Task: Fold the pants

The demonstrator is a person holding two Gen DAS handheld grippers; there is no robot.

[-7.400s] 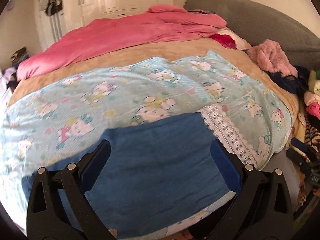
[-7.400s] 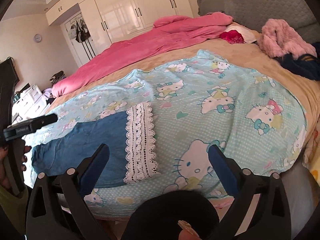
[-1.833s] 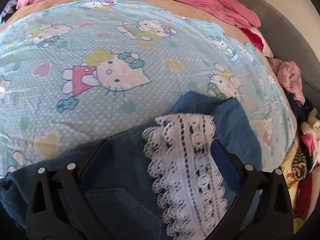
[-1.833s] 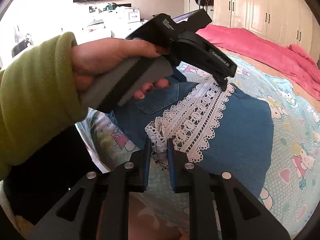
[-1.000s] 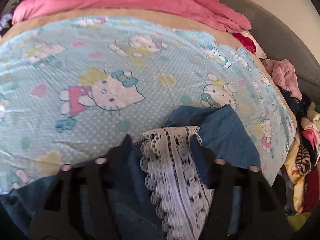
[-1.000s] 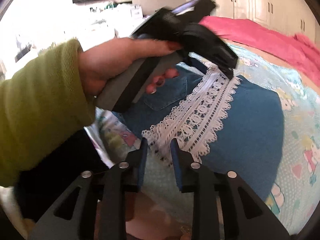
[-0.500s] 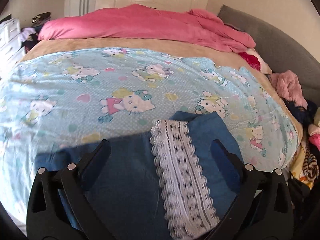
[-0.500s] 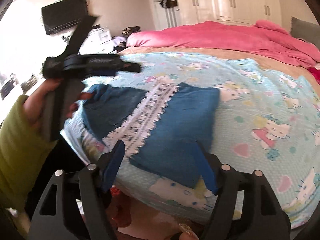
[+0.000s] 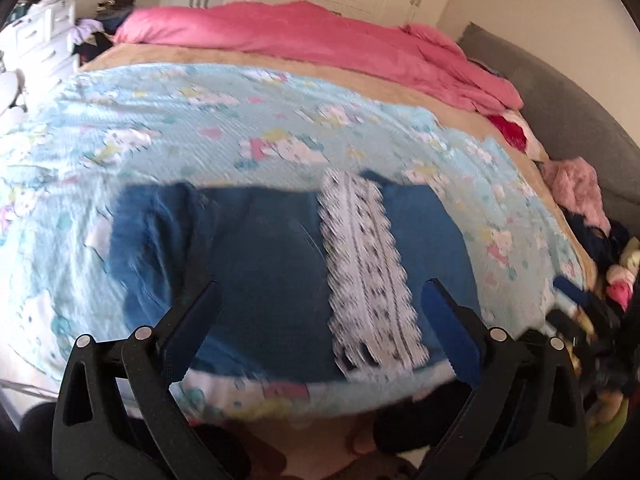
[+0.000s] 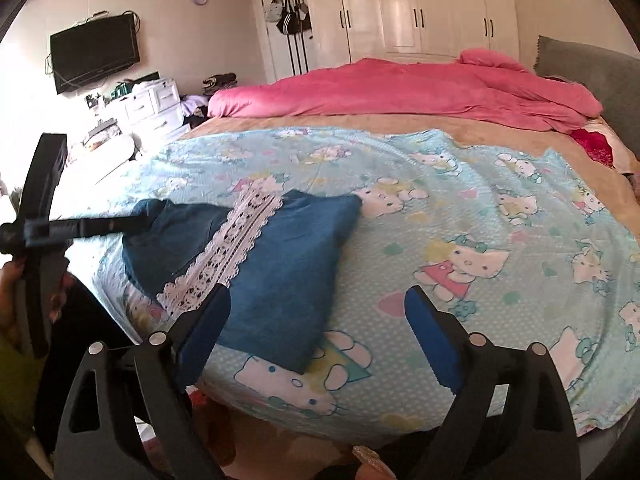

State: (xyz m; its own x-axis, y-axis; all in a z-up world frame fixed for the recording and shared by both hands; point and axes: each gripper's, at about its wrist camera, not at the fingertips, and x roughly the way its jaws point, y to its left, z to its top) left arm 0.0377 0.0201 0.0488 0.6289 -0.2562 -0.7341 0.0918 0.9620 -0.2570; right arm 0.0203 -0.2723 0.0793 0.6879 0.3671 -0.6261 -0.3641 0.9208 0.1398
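Note:
The blue denim pants (image 9: 260,264) lie folded in half on the light blue cartoon bedsheet (image 9: 200,120), near the bed's front edge. Their white lace hem (image 9: 368,264) lies across the top layer. In the right wrist view the pants (image 10: 280,264) and lace hem (image 10: 232,248) sit left of centre. My left gripper (image 9: 320,320) is open and empty, held above the pants' near edge. It also shows in the right wrist view (image 10: 80,226) at the far left. My right gripper (image 10: 316,320) is open and empty, above the pants' right fold.
A pink duvet (image 10: 400,88) is piled at the bed's far side, with a grey headboard (image 10: 588,68) at the right. Loose clothes (image 9: 576,188) lie off the bed's right side. White drawers (image 10: 148,108) and a wall television (image 10: 94,52) stand at the left.
Both grippers have let go of the lace hem, opened, and pulled back from the bed. The pants now lie flat, folded in half.

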